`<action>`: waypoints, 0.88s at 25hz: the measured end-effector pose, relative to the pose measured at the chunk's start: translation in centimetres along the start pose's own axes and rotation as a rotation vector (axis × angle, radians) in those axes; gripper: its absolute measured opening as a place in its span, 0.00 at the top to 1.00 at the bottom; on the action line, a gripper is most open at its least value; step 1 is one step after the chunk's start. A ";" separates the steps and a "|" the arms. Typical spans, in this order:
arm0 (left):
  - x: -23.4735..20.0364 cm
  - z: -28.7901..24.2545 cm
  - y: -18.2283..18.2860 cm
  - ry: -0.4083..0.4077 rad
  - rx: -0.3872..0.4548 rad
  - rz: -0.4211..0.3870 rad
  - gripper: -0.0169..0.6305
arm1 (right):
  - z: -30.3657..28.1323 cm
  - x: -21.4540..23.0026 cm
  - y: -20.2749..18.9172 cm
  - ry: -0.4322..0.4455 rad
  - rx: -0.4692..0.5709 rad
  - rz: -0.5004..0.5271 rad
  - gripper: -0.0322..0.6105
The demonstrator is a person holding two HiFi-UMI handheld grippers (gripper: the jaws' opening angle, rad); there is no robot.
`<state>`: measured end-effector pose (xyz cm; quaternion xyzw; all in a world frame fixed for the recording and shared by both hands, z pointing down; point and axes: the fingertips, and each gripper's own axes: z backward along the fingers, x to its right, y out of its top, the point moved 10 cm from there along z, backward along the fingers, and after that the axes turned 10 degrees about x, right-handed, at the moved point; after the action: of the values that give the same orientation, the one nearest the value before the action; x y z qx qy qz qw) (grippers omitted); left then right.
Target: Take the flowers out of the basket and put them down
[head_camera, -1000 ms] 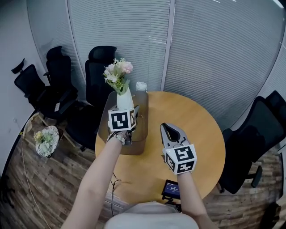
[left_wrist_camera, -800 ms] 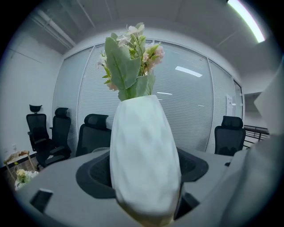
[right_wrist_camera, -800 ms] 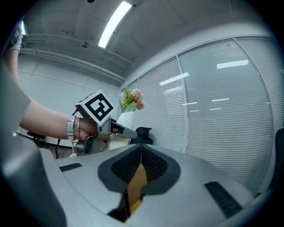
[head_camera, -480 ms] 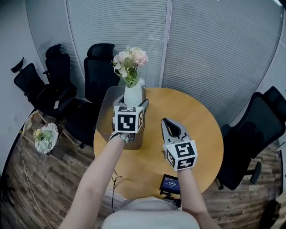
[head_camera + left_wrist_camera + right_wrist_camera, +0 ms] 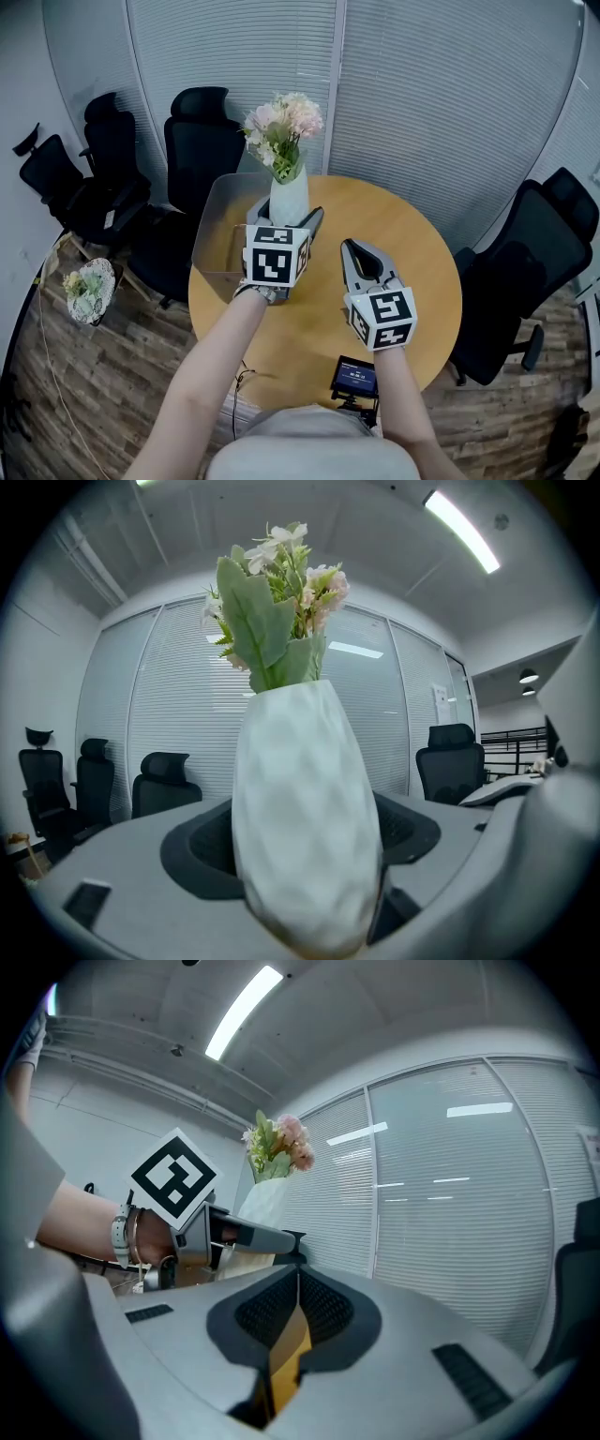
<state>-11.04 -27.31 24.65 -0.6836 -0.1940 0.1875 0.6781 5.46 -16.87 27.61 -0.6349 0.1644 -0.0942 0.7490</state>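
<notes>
Head view: vase of flowers clamped in the left gripper at the basket's right rim

Far left, black chairs (image 5: 103, 178) along the blinds (image 5: 234, 56), and a small posy (image 5: 86, 292) in white wrapping down on the wood floor (image 5: 94, 394). On the left part of the round table (image 5: 422, 281), a grey basket (image 5: 214, 225).

At the basket's right rim, the left gripper (image 5: 287, 220), spread wide and pressed on both sides of a white vase (image 5: 288, 199). Upright vase, with pink and white flowers (image 5: 281, 127) standing out of its neck. Foot of the vase hidden behind the gripper, so no telling whether it touches table or basket. In the left gripper view, vase filling the middle between the wide-set jaws, gripped low on its body, flowers up against the ceiling.

Just right of that, near but apart from it, the right gripper (image 5: 352, 247), level over the middle of the table. In the right gripper view, jaws closed tip to tip on nothing, with only a sliver of yellow tabletop seen through the slit, and the left gripper with vase and flowers at upper left.

At the near table edge, a small dark screen (image 5: 356, 375). Far right, one more black chair (image 5: 525, 281).
</notes>
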 end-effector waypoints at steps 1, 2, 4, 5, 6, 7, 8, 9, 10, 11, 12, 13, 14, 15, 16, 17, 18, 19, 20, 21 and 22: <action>0.4 -0.1 -0.1 -0.017 0.010 -0.003 0.36 | 0.2 0.2 0.0 -0.009 -0.002 0.000 0.91; 0.7 -0.1 -0.1 -0.034 0.020 -0.005 0.36 | 0.5 0.4 -0.1 -0.019 -0.005 0.001 0.91; 1.3 -0.3 -0.1 -0.062 0.036 -0.005 0.36 | 0.9 0.8 -0.1 -0.038 -0.011 0.002 0.91; 1.6 -0.3 -0.2 -0.072 0.040 -0.003 0.36 | 1.1 0.9 -0.1 -0.048 -0.014 0.003 0.91; 1.8 -0.3 -0.2 -0.081 0.044 -0.002 0.36 | 1.3 1.0 0.0 -0.056 -0.016 0.005 0.91; 2.0 -0.4 -0.2 -0.089 0.049 0.000 0.36 | 1.5 1.0 0.0 -0.063 -0.017 0.008 0.91; 2.2 -0.4 -0.3 -0.098 0.054 0.001 0.36 | 1.7 1.1 0.1 -0.069 -0.018 0.011 0.91; 2.5 -0.5 -0.3 -0.107 0.060 0.003 0.36 | 1.9 1.3 0.1 -0.075 -0.018 0.013 0.91; 2.9 -0.6 -0.4 -0.118 0.067 0.005 0.36 | 2.2 1.4 0.0 -0.082 -0.018 0.013 0.91; 3.4 -0.8 -0.4 -0.129 0.075 0.007 0.36 | 2.5 1.7 -0.1 -0.088 -0.017 0.012 0.91; 3.9 -0.9 -0.5 -0.141 0.084 0.008 0.36 | 2.8 1.9 -0.3 -0.093 -0.014 0.009 0.91; 4.5 -1.1 -0.6 -0.152 0.094 0.010 0.36 | 3.1 2.2 -0.4 -0.096 -0.010 0.007 0.91; 5.0 -1.3 -0.8 -0.162 0.104 0.012 0.36 | 3.4 2.5 -0.6 -0.097 -0.005 0.005 0.91; 5.6 -1.5 -1.1 -0.171 0.112 0.017 0.36 | 3.8 2.9 -0.7 -0.099 -0.004 0.002 0.91; 6.2 -1.7 -1.4 -0.177 0.119 0.022 0.36 | 4.1 3.2 -0.9 -0.100 -0.004 0.001 0.91; 6.8 -1.9 -1.7 -0.182 0.123 0.027 0.36 | 4.4 3.7 -1.0 -0.101 -0.007 0.002 0.91; 7.4 -2.1 -2.0 -0.185 0.125 0.030 0.36 | 4.7 4.1 -1.2 -0.101 -0.008 0.005 0.91; 8.0 -2.4 -2.3 -0.187 0.126 0.031 0.36 | 5.0 4.5 -1.3 -0.102 -0.009 0.009 0.91; 8.7 -2.6 -2.7 -0.187 0.124 0.030 0.36 | 5.2 4.9 -1.5 -0.104 -0.007 0.013 0.91; 9.3 -2.9 -3.1 -0.187 0.121 0.028 0.36 | 5.6 5.3 -1.7 -0.106 -0.006 0.017 0.91; 9.8 -3.1 -3.5 -0.187 0.118 0.026 0.36 | 5.9 5.6 -2.0 -0.109 -0.005 0.022 0.91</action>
<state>-1.05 -24.87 28.20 -0.6247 -0.2361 0.2703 0.6935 12.98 -13.79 29.72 -0.6391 0.1306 -0.0509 0.7563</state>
